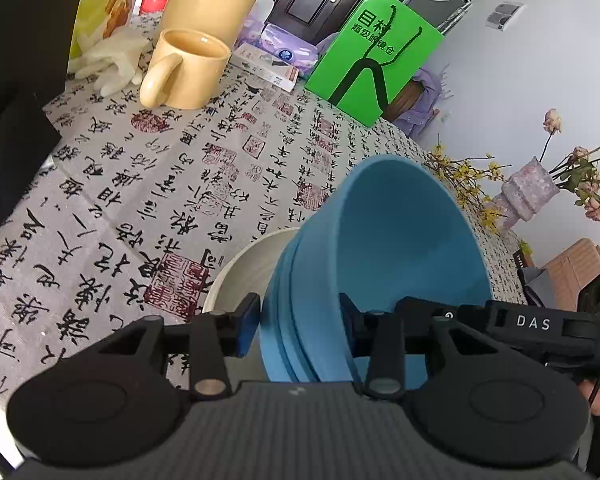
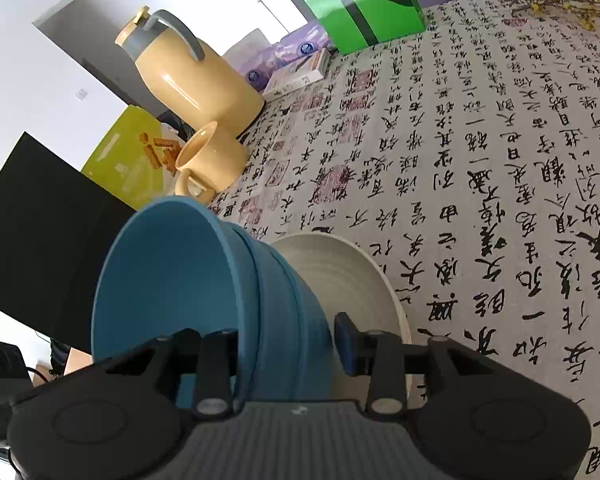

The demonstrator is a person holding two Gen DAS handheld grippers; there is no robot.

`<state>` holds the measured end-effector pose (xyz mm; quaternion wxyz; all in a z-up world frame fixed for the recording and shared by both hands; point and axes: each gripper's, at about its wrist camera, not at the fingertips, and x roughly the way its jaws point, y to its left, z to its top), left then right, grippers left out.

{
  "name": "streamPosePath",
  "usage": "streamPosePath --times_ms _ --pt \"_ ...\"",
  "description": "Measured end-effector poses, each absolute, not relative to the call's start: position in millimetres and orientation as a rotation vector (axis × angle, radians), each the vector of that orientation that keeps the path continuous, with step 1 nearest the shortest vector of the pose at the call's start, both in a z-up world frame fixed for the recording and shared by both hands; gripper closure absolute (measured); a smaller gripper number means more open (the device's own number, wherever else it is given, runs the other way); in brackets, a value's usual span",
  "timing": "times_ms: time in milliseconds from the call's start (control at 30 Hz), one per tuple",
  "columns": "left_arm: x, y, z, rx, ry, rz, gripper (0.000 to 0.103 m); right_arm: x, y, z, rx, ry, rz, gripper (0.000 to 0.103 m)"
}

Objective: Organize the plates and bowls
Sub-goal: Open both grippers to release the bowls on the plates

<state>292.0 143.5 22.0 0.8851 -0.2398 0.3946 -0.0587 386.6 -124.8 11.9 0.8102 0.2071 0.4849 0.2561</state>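
Observation:
A blue ribbed bowl (image 1: pixel 400 248) is held tilted over a white plate (image 1: pixel 244 276) that lies on the calligraphy-print tablecloth. My left gripper (image 1: pixel 300 324) is shut on the bowl's wall, one finger outside and one inside the rim. My right gripper (image 2: pixel 284 344) is shut on the opposite side of the same bowl (image 2: pixel 172 280), also with one finger inside and one outside. The white plate (image 2: pixel 360 276) shows behind and under the bowl in the right wrist view. The bowl's base is hidden by the gripper bodies.
A yellow mug (image 1: pixel 188 68) and a tall yellow jug (image 2: pixel 188 76) stand at the far side of the table. A green paper bag (image 1: pixel 372 56), a white rubber glove (image 1: pixel 112 60), a small box (image 1: pixel 268 66) and a vase of flowers (image 1: pixel 528 192) line the table's edges.

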Motion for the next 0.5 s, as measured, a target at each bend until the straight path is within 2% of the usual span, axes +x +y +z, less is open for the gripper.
streamPosePath --times_ms 100,300,500 --pt "288 142 26 -0.480 0.805 -0.121 0.050 382 -124 16 0.411 1.015 0.533 0.062" --pt "276 135 34 -0.436 0.777 -0.114 0.038 371 -127 26 0.382 0.977 0.517 0.055" --pt "259 133 42 -0.414 0.748 -0.094 0.033 352 -131 38 0.342 0.925 0.492 0.048"
